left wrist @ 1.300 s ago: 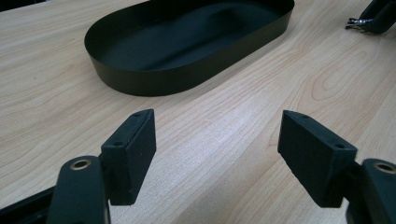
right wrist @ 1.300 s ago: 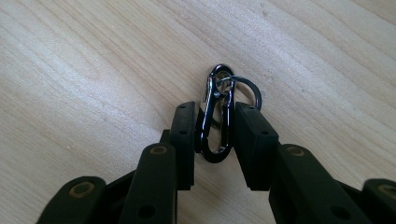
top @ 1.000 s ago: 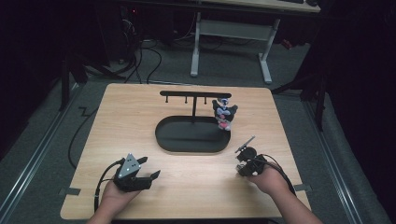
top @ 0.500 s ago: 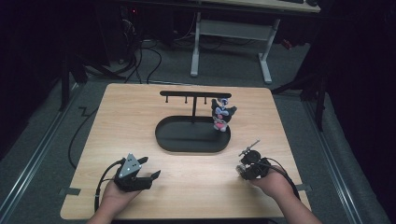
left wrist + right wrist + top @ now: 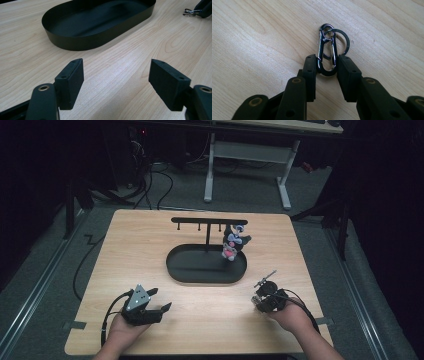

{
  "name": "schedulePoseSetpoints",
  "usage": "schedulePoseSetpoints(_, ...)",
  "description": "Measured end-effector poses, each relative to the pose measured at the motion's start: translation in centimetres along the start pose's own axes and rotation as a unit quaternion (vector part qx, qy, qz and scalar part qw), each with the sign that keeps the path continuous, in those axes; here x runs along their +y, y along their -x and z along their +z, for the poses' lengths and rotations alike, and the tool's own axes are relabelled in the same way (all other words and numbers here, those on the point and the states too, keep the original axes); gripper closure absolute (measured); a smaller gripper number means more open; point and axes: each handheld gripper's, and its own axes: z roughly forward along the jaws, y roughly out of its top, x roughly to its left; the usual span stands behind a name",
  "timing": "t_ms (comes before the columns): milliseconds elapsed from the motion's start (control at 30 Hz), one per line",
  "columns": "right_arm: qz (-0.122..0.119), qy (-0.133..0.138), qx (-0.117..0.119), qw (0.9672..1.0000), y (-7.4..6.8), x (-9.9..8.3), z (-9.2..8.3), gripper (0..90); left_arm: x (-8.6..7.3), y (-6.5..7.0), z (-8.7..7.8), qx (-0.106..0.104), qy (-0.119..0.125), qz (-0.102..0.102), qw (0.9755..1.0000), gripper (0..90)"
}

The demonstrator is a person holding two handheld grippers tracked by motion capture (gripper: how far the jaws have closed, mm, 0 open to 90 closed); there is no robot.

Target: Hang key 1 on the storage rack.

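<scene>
A: High view: the table point(image 5: 150, 250) is lit from above and evenly bright; the floor and the upper corners of the frame fall off to near black. Grain is soft, small detail smeared.

B: Shadows?

A: Faint ones. The tray point(image 5: 200, 275) reads as a flat dark oval with a weak sheen along its floor.

B: Left gripper view?

A: Bright and crisp on the wood mid-frame. The tray point(image 5: 82, 42) wall shows a pale gloss; the near pads point(image 5: 72, 80) at the bottom are slightly soft.

B: Right gripper view?

A: Sharp at centre. White glints on the metal clip point(image 5: 327, 52); a small shadow sits under it. The bottom edge blurs.
</scene>
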Motion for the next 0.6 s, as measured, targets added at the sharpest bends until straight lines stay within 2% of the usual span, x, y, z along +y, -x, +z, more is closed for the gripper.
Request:
schedulePoseSetpoints(200,0.011,-0.002,0.007,0.9999,0.07,0.15,-0.10,69.7,0.02,-0.05,0.00,-0.001,0.001,-0.001,1.0000,29.0)
schedulePoseSetpoints(300,0.004,0.001,0.001,1.0000,-0.04,0.17,-0.20,69.9,0.02,-0.06,-0.01,-0.001,0.001,0.000,1.0000,29.0)
schedulePoseSetpoints(400,-0.004,-0.005,0.006,1.0000,-0.17,0.12,-0.04,69.9,0.03,-0.06,-0.05,0.000,0.002,0.000,1.0000,29.0)
schedulePoseSetpoints(467,0.001,0.000,0.026,0.9997,-0.10,0.12,-0.13,69.9,0.02,-0.09,-0.09,0.000,0.003,-0.001,1.0000,29.0)
schedulePoseSetpoints(600,0.002,0.001,0.025,0.9997,-0.20,0.09,-0.02,70.1,0.02,-0.14,-0.06,0.000,0.002,-0.001,1.0000,29.0)
